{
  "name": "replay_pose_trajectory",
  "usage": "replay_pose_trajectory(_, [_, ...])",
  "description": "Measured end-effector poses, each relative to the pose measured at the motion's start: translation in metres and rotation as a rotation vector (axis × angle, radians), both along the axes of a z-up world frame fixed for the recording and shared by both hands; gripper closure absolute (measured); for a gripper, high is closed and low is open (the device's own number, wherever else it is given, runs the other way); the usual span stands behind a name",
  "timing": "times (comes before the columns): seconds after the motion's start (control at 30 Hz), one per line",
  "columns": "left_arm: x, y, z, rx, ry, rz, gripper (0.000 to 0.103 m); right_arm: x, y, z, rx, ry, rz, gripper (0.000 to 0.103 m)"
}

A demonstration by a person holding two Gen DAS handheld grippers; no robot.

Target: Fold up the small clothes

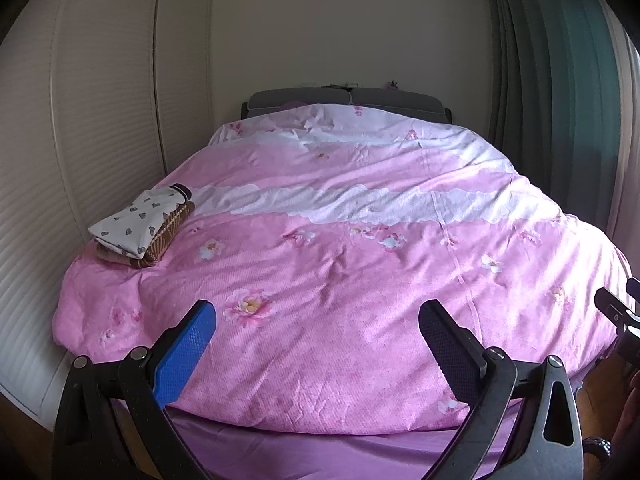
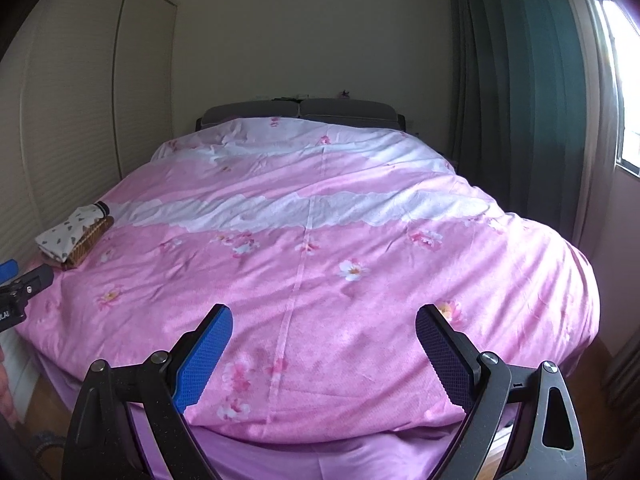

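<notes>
The small stack of folded clothes (image 1: 140,226), white printed cloth over brown, lies at the far left of the pink flowered duvet (image 1: 340,280). Left gripper (image 1: 316,344) and right gripper (image 2: 322,348) hover apart, empty. Folding seems finished; perhaps another garment must be found.

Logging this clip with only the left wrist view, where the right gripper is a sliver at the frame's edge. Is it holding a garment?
Observer: No. The right gripper is open, its jaws wide apart, with only the pink duvet showing between them.
Operator: Where does the daylight come from? I see only a curtain.
Observer: From a window to the right of the curtain, bright with daylight.
</notes>
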State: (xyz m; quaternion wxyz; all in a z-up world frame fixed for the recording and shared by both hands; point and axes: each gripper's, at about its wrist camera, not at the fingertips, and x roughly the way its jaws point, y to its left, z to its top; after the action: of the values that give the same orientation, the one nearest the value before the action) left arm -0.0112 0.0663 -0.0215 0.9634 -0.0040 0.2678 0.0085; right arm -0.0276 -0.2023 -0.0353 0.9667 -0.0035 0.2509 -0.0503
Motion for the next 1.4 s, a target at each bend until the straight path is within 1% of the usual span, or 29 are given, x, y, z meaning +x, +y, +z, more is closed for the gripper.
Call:
replay_pose_trajectory(0.53, [-0.0001, -0.0002, -0.0005, 0.01, -0.003, 0.006, 0.0, -0.0004, -0.0002, 0.0002, 0.001, -0.002, 0.002, 0.009])
replay_pose_trajectory(0.67, [0.0008, 0.0023, -0.0003, -0.003, 0.0, 0.003, 0.0, -0.001, 0.0011, 0.0005, 0.001, -0.002, -0.001, 0.009])
replay_pose_trajectory(1.4, [0.0006, 0.0018, 0.0003, 0.001, -0.002, 0.004, 0.0, 0.0001, -0.0011, 0.0027, -0.001, -0.007, -0.007, 0.009])
